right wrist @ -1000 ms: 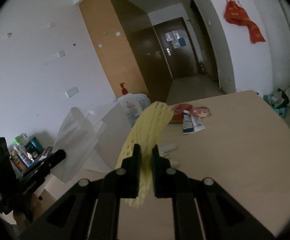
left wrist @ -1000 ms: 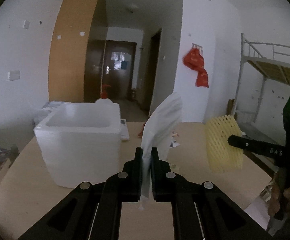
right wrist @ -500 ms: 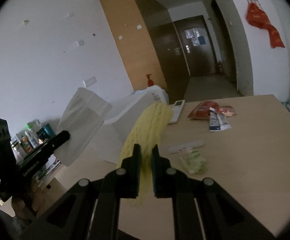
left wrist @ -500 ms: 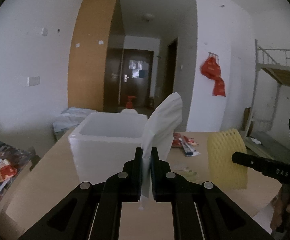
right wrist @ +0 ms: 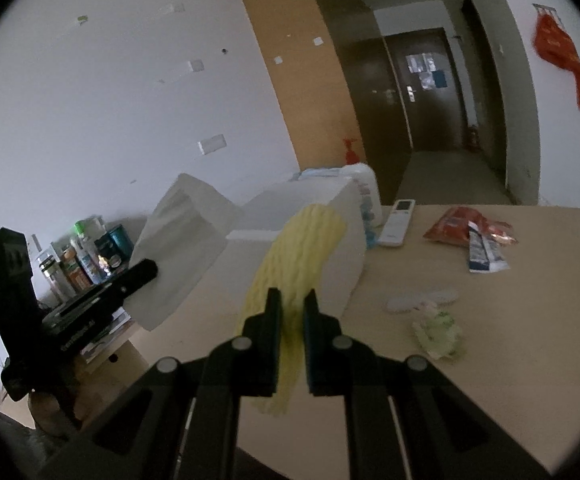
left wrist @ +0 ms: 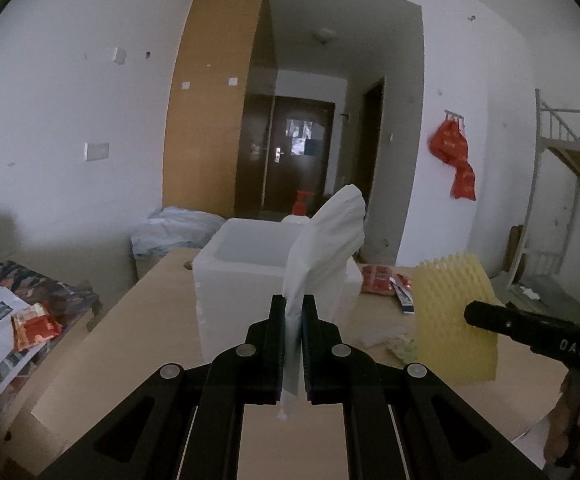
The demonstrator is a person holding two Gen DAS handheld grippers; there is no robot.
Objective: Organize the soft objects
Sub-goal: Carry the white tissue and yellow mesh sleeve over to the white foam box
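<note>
My left gripper [left wrist: 293, 304] is shut on a white foam sheet [left wrist: 322, 248] and holds it upright above the wooden table [left wrist: 137, 340]. My right gripper [right wrist: 292, 300] is shut on a yellow foam net sleeve [right wrist: 298, 260], also raised above the table. A white foam box [left wrist: 249, 276] stands open-topped on the table just beyond both grippers. In the left wrist view the yellow sleeve [left wrist: 454, 320] hangs at the right of the box. In the right wrist view the white sheet [right wrist: 185, 248] is at the left of the box [right wrist: 318, 248].
On the table beyond the box lie a white remote [right wrist: 398, 222], red snack packets [right wrist: 456, 226], a blue-white tube [right wrist: 484, 254] and a crumpled green-white scrap [right wrist: 440, 330]. A low side table with papers and snacks [left wrist: 13, 320] stands at the left. A bunk bed [left wrist: 570, 152] is at the right.
Both grippers have pulled back and risen from the foam box, each keeping its foam piece. The box looks smaller and farther now.
</note>
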